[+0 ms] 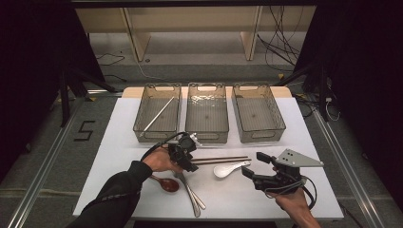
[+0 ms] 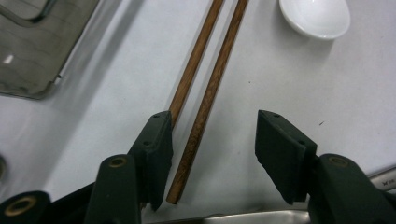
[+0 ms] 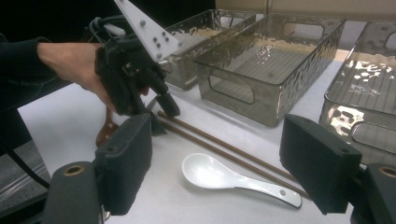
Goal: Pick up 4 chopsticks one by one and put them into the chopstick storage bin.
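Hovering near the right front edge, the right gripper (image 1: 253, 167) was spread wide, nothing held, aimed left at the white spoon (image 1: 229, 169). Left of it, the left gripper (image 2: 212, 140) sat low with jaws released, straddling the near ends of the chopsticks (image 2: 205, 84); one stick lay against the left jaw, the other in the gap, both flat on the table (image 1: 266, 199). Wooden spoon (image 1: 166, 183) and metal utensils (image 1: 192, 194) lay near left. Three bins (image 1: 207, 137) stood far, left one holding a metal stick (image 1: 158, 114).
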The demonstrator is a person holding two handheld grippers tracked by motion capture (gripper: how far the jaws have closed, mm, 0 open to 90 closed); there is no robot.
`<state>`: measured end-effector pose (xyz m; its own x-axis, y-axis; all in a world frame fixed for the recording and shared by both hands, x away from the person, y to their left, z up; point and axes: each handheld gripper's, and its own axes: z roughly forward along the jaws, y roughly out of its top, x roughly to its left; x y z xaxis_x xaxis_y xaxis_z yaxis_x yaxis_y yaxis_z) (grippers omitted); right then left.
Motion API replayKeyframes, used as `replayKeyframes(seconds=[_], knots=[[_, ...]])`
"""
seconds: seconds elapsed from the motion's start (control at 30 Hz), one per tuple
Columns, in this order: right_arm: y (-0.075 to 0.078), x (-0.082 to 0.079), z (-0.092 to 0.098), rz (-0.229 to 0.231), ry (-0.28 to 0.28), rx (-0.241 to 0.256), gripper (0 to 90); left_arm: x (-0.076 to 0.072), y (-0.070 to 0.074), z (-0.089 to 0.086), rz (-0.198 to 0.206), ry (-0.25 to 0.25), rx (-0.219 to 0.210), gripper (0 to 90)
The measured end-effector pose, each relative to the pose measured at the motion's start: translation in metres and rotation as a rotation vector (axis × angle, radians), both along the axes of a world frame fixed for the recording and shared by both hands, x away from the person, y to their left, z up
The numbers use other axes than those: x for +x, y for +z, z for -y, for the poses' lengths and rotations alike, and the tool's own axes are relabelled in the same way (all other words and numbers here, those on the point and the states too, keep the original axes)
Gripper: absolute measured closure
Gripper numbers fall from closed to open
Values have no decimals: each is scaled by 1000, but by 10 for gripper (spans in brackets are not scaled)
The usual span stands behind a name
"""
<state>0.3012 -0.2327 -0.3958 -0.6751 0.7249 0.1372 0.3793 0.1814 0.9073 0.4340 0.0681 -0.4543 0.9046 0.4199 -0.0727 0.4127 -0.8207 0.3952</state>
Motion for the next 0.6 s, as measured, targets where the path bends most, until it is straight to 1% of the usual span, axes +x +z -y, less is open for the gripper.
replayKeyframes(seconds=[0.1,0.2,0.27,0.43,0.47,0.6], knots=[[0,0,0,-1,-1,2,263,1,-3,0,13,5,14,486],[0,0,0,-2,1,3,263,2,-6,-1,5,4,24,513],[0,0,0,-1,1,2,263,3,-7,-2,-4,5,20,527],[0,0,0,-3,0,6,263,2,-9,0,-9,-5,35,556],[0,0,0,-3,1,6,263,2,-9,1,-2,-14,43,563],[0,0,0,-4,1,6,263,2,-9,2,9,-6,57,604]])
